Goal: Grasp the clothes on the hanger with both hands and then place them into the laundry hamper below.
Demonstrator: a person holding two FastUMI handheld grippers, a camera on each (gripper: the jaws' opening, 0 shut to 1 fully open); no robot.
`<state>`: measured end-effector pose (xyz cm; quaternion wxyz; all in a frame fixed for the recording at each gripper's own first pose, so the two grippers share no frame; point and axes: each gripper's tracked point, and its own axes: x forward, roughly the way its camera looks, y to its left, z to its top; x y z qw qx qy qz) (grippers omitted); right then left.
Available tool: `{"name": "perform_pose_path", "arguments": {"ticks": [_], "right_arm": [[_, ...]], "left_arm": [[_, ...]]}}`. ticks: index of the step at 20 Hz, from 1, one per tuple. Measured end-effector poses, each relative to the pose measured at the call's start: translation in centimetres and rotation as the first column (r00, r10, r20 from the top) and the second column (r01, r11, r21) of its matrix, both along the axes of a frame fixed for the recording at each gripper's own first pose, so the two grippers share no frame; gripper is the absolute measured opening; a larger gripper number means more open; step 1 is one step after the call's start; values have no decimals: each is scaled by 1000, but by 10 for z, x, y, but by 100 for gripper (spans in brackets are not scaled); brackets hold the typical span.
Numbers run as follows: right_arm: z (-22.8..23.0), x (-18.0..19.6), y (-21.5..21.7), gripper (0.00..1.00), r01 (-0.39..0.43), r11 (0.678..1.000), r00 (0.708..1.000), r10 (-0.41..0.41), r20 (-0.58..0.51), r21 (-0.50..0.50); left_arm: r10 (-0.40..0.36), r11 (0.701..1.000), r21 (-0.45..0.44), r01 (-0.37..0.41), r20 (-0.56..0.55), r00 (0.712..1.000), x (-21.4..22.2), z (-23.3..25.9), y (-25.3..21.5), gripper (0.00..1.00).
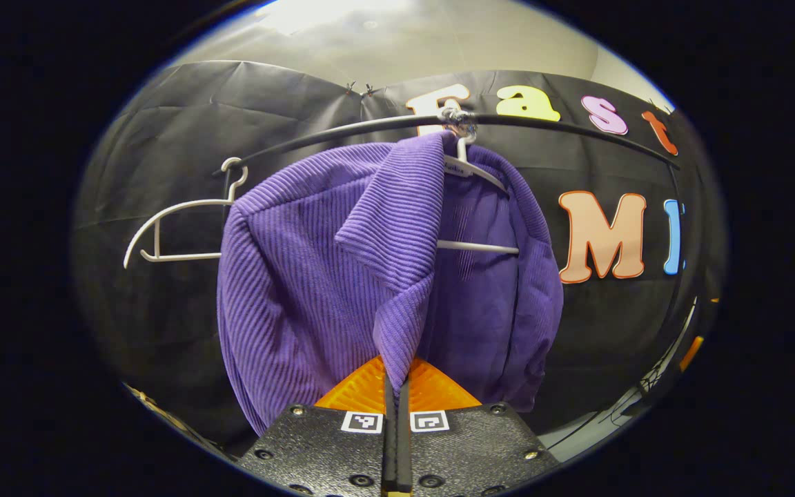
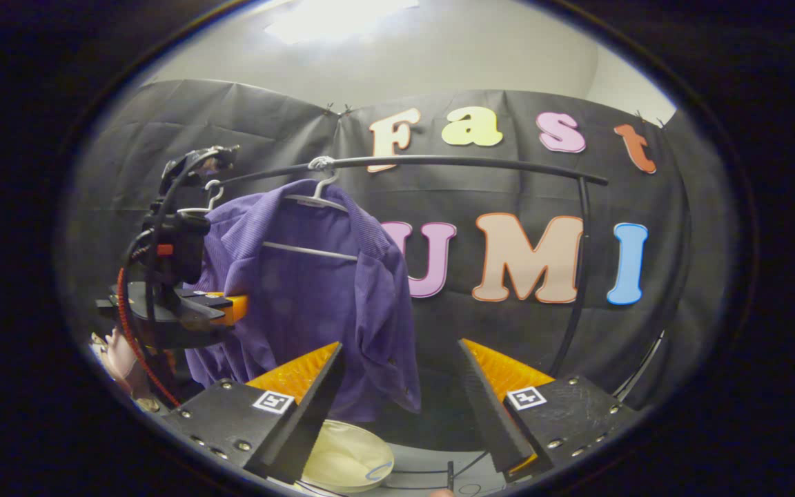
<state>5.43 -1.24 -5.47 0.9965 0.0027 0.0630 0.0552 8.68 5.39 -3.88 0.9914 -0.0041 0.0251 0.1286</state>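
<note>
Left gripper view: left gripper (image 1: 395, 386), fingers clamped together on the front edge of a purple ribbed corduroy shirt (image 1: 315, 276), which hangs lengthwise downward on a white plastic hanger (image 1: 480, 246) from a black rail (image 1: 342, 131). Right gripper view: right gripper (image 2: 401, 386), fingers apart, empty, farther from the shirt, which lies ahead-left; cream round hamper rim (image 2: 346, 459) below.

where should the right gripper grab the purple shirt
Take the free front edge of the purple shirt, coming straight in from the front. That edge hangs loose and vertical below the hanger, just ahead of the open right gripper. The left gripper already pinches the other flap.
</note>
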Motion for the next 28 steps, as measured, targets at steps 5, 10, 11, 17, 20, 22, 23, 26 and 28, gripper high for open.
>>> {"name": "perform_pose_path", "arguments": {"ticks": [5, 10, 11, 17, 20, 22, 23, 26, 28], "right_arm": [[-3, 16, 30, 94, -75, 997, 997, 75, -12, -15], [1, 33, 54, 94, -116, 993, 993, 116, 9, -19], [3, 37, 57, 96, -120, 993, 993, 120, 17, -22], [10, 67, 72, 94, -119, 992, 991, 122, 59, -52], [1, 89, 79, 94, -109, 993, 992, 112, 55, -53], [-8, 104, 82, 94, -98, 994, 994, 100, 42, -51], [-13, 113, 83, 94, -91, 995, 995, 93, 34, -51], [-31, 137, 88, 94, -68, 997, 998, 68, 2, -34], [-40, 154, 94, 94, -68, 998, 998, 67, -15, -7]], "left_arm": [[16, 1000, 17, -17, 45, 999, -25, 27, 12, 0], [40, 999, 21, -43, 111, 993, -48, 60, 26, 2], [47, 999, 23, -50, 124, 991, -52, 66, 29, 0], [75, 996, 23, -81, 191, 979, -71, 100, 43, 0], [87, 995, 34, -97, 225, 970, -78, 118, 51, 0], [92, 994, 40, -105, 236, 967, -80, 125, 55, 0], [96, 993, 41, -109, 239, 966, -81, 128, 58, 0], [112, 991, 49, -128, 255, 961, -84, 138, 65, 2], [123, 988, 60, -144, 271, 955, -85, 146, 70, 0]]}}
